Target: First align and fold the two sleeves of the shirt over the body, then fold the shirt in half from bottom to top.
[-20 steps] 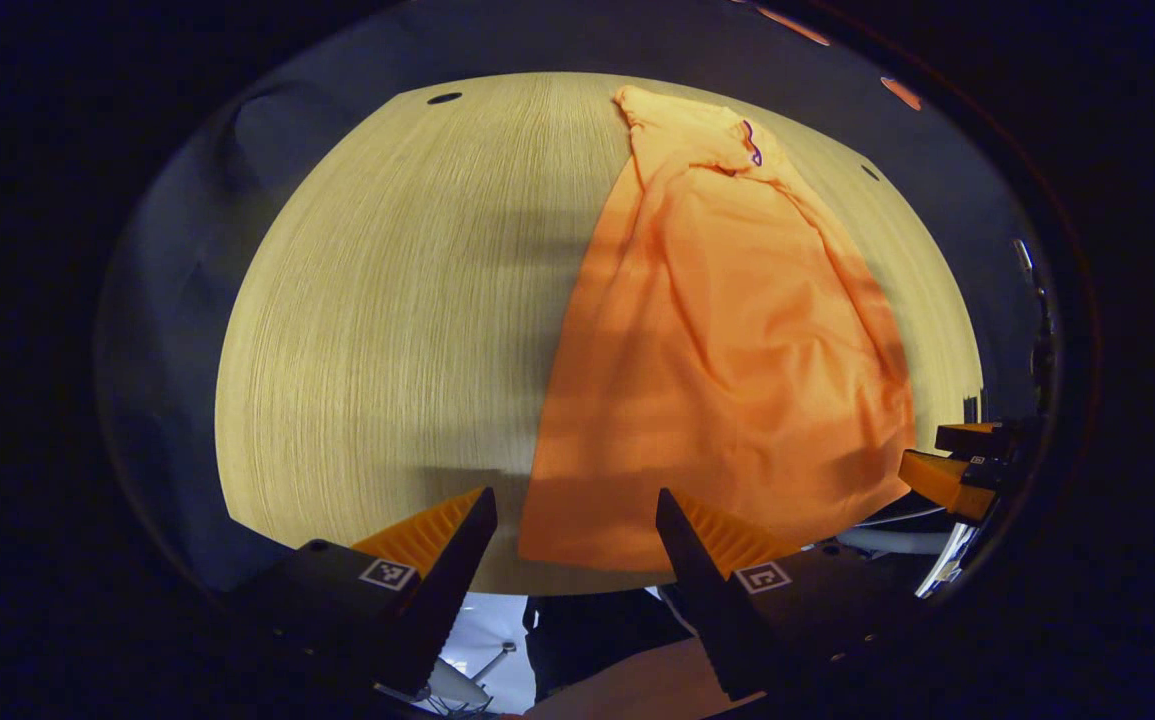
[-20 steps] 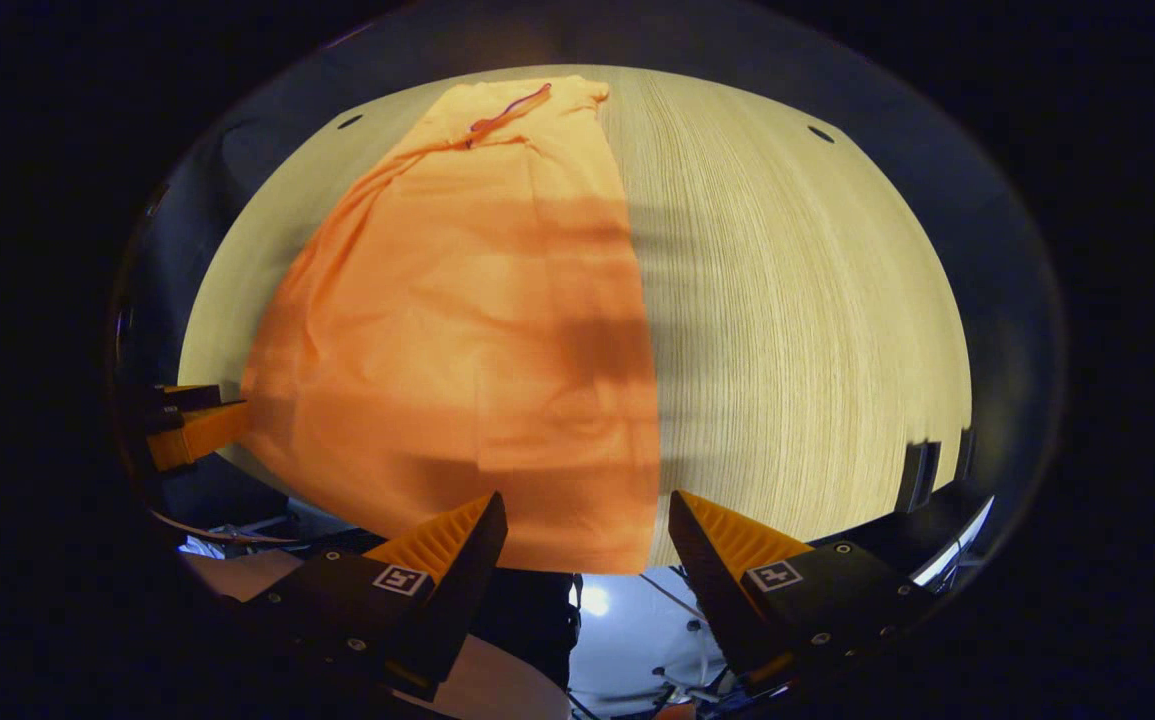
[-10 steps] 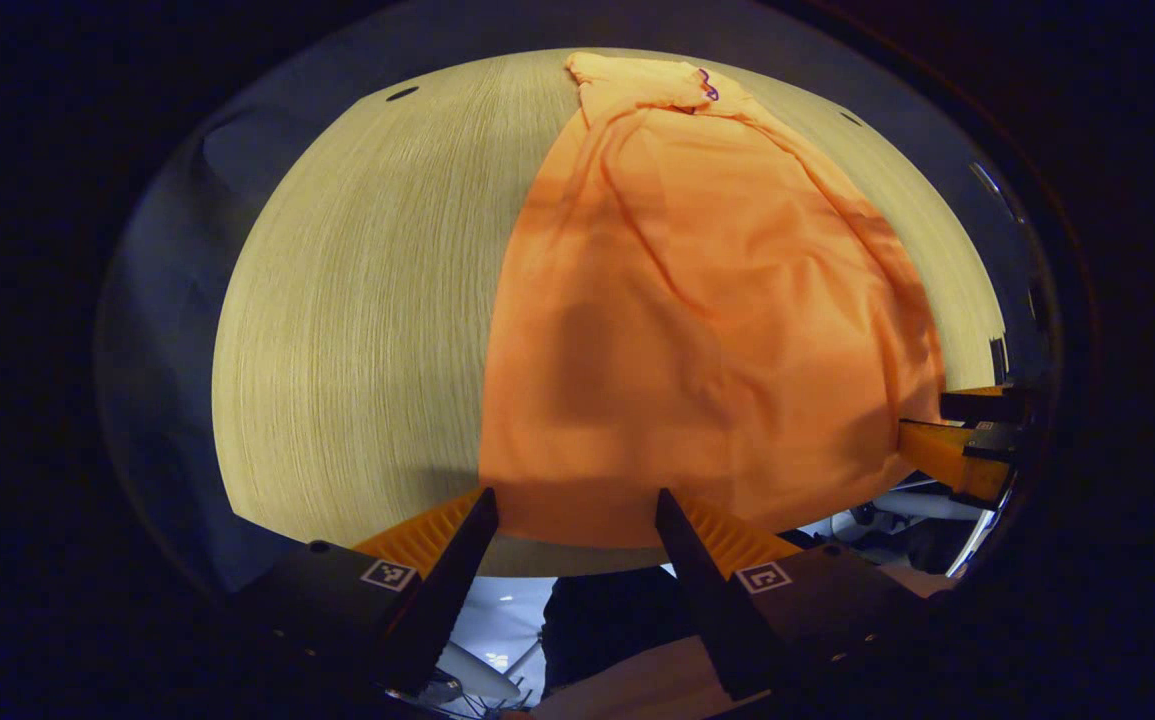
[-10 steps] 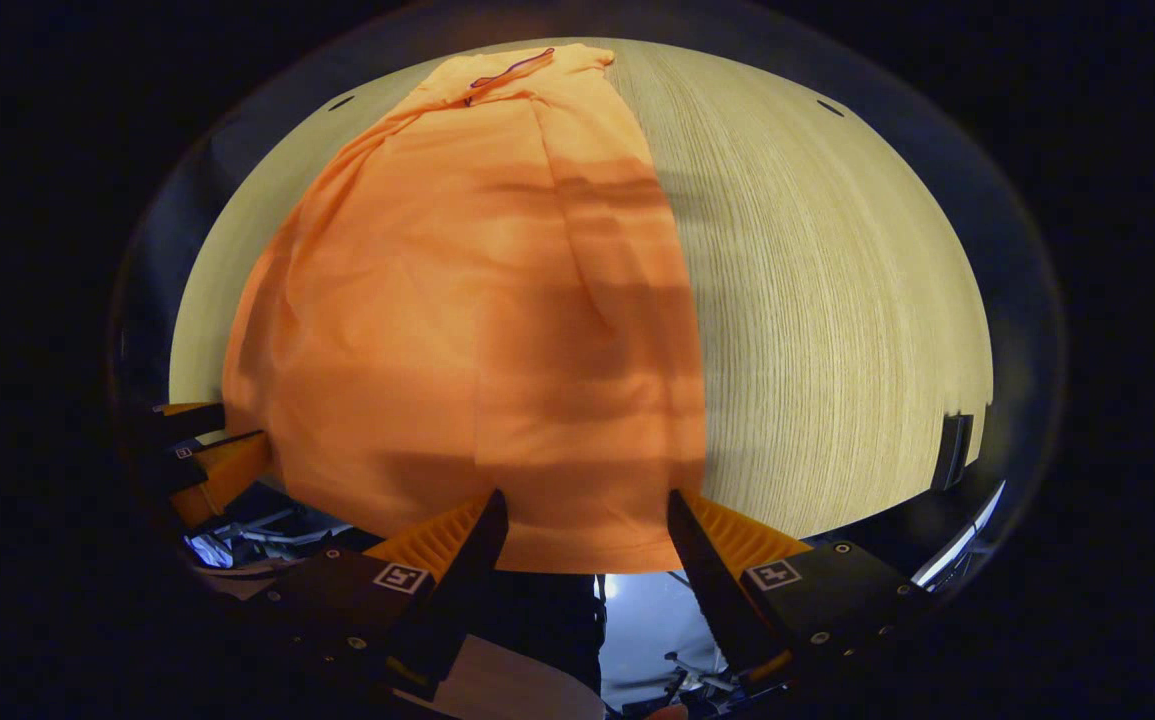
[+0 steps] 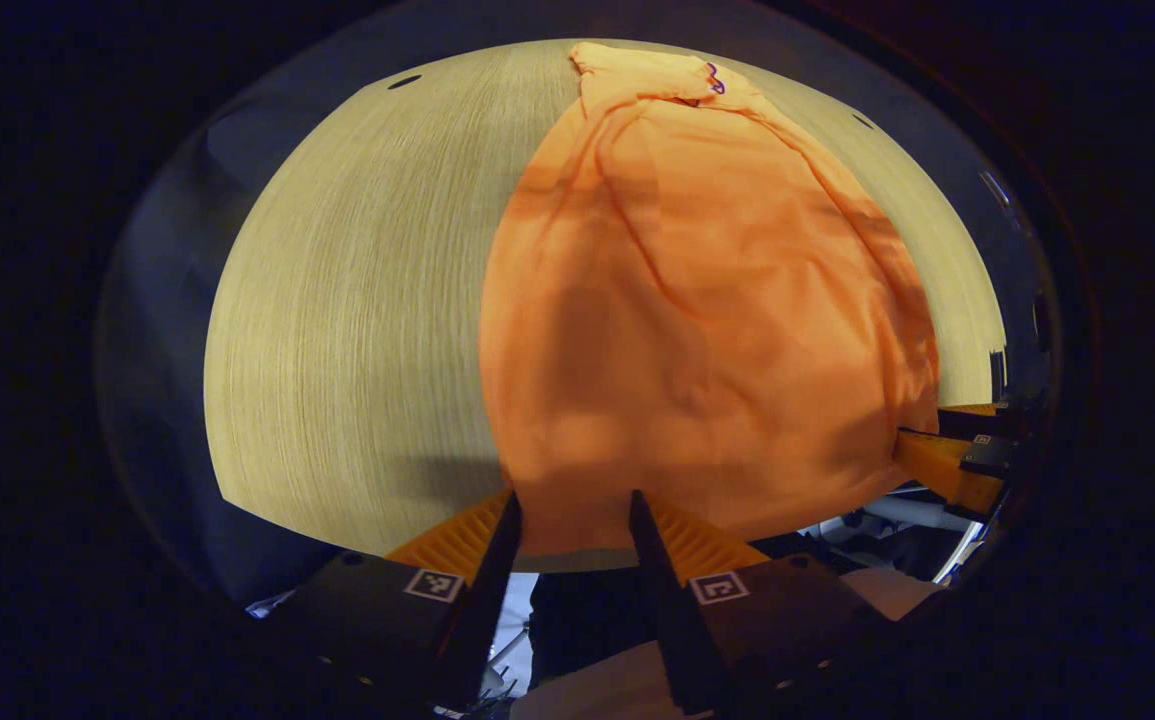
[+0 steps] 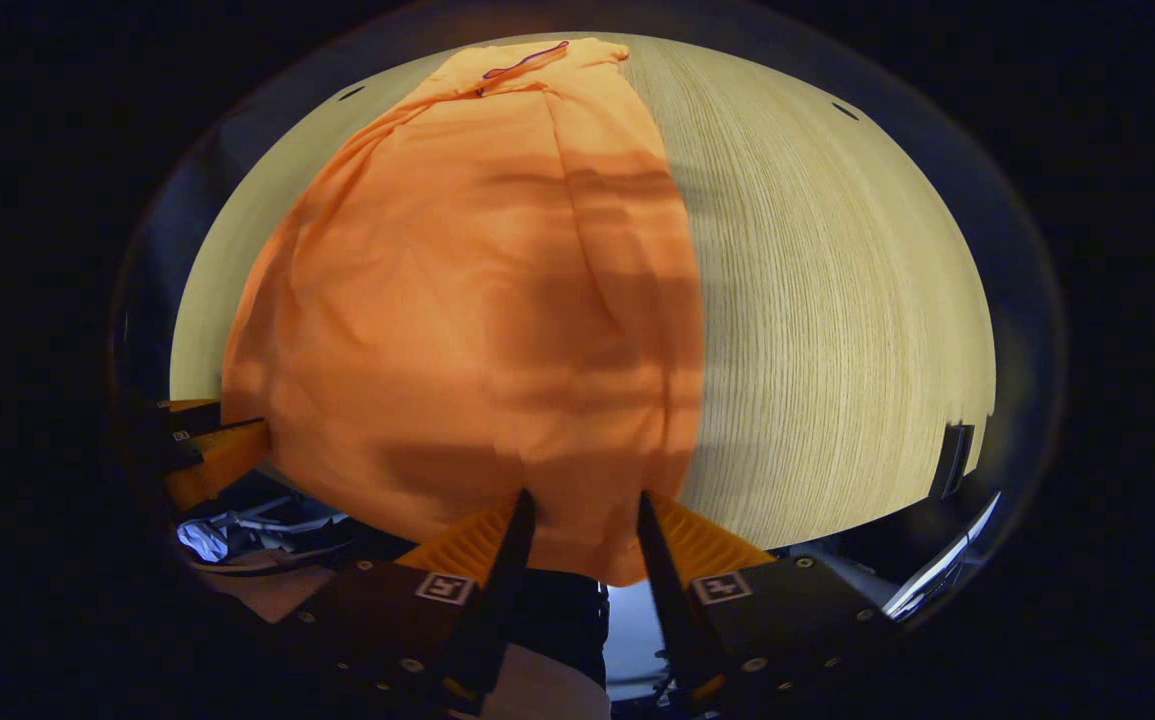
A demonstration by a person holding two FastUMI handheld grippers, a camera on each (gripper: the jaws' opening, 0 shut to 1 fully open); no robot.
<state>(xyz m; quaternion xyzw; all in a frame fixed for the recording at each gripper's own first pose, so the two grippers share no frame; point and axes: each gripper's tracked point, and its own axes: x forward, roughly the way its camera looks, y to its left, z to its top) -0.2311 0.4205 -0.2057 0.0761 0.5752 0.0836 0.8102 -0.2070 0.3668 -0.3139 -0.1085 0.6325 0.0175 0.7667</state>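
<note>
An orange shirt [image 5: 707,300] lies lengthwise on the pale wooden table [image 5: 357,300], its collar [image 5: 709,80] at the far end and its sleeves folded in over the body. My left gripper [image 5: 572,497] is at the near hem's left corner. It is still open, the jaws narrowed with cloth between them. In the right gripper view the shirt [image 6: 477,300] bulges up, and my right gripper [image 6: 582,495] straddles the hem's right corner, likewise narrowed but apart. The right gripper [image 5: 947,440] appears at the far right of the left gripper view, and the left gripper [image 6: 207,440] at the far left of the right gripper view.
The table's near edge [image 6: 817,515] runs just under both grippers, with floor and chair parts below it. Bare wood [image 6: 837,300] stretches to either side of the shirt. Small dark holes [image 5: 403,82] mark the far corners.
Both grippers have moved forward onto the shirt's near hem, and their jaws have narrowed around it. The hem has bunched and risen slightly at both corners.
</note>
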